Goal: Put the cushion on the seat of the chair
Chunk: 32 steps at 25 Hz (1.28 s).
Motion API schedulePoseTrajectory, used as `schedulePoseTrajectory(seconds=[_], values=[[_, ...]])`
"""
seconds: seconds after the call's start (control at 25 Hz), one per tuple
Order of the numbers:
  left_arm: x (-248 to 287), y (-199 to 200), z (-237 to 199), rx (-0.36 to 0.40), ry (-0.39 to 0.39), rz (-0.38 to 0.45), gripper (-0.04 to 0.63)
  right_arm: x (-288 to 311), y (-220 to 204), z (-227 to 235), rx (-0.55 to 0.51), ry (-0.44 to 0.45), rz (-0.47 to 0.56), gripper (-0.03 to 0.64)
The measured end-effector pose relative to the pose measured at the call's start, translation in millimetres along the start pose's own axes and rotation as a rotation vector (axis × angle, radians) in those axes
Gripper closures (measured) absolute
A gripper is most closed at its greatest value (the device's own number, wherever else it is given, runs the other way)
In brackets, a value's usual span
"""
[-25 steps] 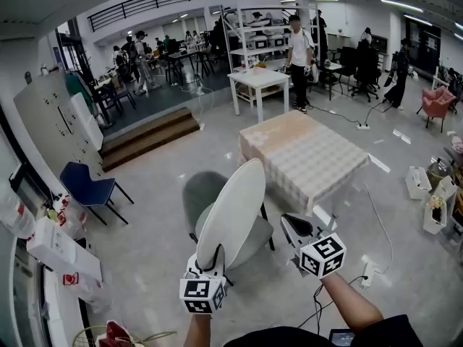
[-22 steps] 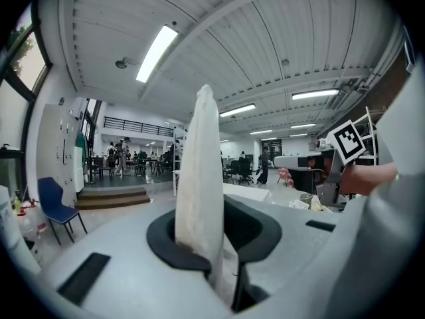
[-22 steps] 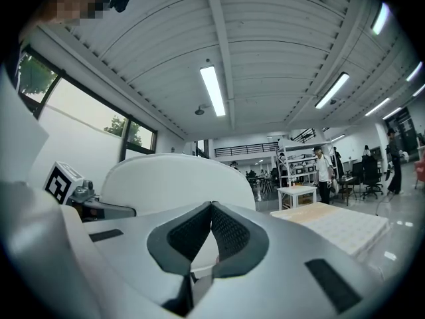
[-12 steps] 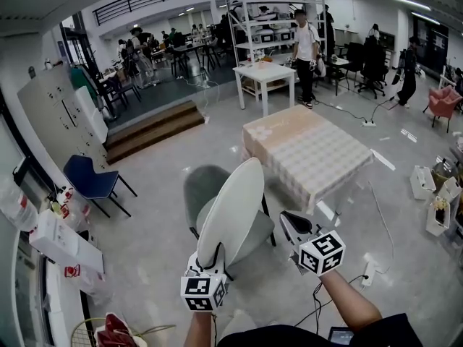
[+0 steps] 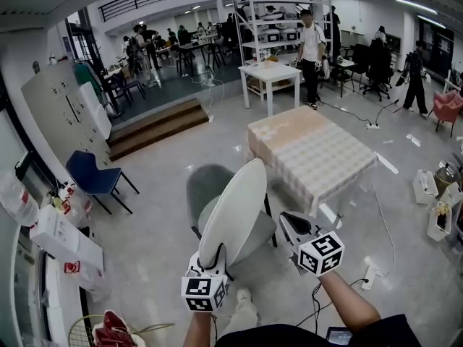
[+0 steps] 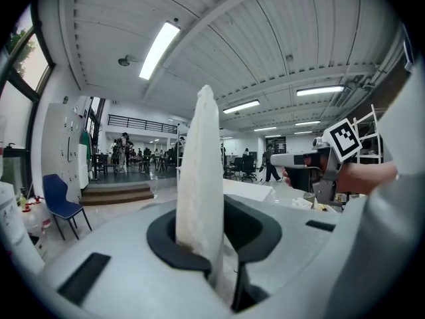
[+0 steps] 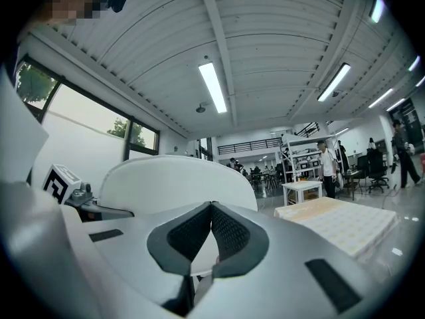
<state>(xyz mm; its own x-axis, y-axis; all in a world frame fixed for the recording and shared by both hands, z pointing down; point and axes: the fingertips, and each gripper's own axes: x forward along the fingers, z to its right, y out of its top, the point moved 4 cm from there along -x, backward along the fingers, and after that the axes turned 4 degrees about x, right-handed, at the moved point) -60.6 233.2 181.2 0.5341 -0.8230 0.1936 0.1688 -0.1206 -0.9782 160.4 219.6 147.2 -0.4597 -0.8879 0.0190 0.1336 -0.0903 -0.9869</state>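
- Left gripper (image 5: 210, 257), lower middle of the head view: jaws partly closed and clamped on the bottom rim of the cushion (image 5: 235, 207). The left gripper view shows the white padding pinched between the pads.
- Right gripper (image 5: 289, 224), lower right of centre: jaws drawn together at the tips with nothing gripped. It sits just beside the cushion's right edge, apart from it.
- The cushion stands on edge and leans up and to the right, held in the air in front of the grey chair (image 5: 203, 191). It hides much of the seat, and no contact with the seat can be seen.
- Progress, as a judgement: the pick-up is done and the cushion has been brought to the chair. Tipping it flat, lowering it onto the seat and letting go are left.
- Beyond the chair is a table with a checked cloth (image 5: 312, 152), at mid-frame right.
- Against the earlier frames, both grippers and the cushion sit almost where they were. A pale shoe (image 5: 243, 303) now shows at the bottom centre, and the background has shifted slightly.
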Motion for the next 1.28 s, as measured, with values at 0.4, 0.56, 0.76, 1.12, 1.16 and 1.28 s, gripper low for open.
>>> schedulePoseTrajectory(seconds=[0.4,0.56,0.76,1.12,1.16,1.28], values=[[25,5,-10,0.003,-0.007,0.011,0.528,21,2,14,0.0,-0.001,0.0,0.598],[36,6,-19,0.001,-0.003,0.009,0.528,34,2,19,0.001,0.001,-0.002,0.598],[56,8,-27,-0.004,0.002,0.003,0.528,50,2,33,0.004,0.002,-0.008,0.597],[93,12,-49,-0.013,0.001,-0.007,0.528,89,5,54,0.007,0.001,-0.026,0.597],[97,12,-53,-0.015,0.001,-0.009,0.528,94,5,55,0.007,0.001,-0.029,0.597],[110,15,-65,-0.02,-0.004,-0.01,0.528,109,6,60,0.009,-0.004,-0.038,0.598]])
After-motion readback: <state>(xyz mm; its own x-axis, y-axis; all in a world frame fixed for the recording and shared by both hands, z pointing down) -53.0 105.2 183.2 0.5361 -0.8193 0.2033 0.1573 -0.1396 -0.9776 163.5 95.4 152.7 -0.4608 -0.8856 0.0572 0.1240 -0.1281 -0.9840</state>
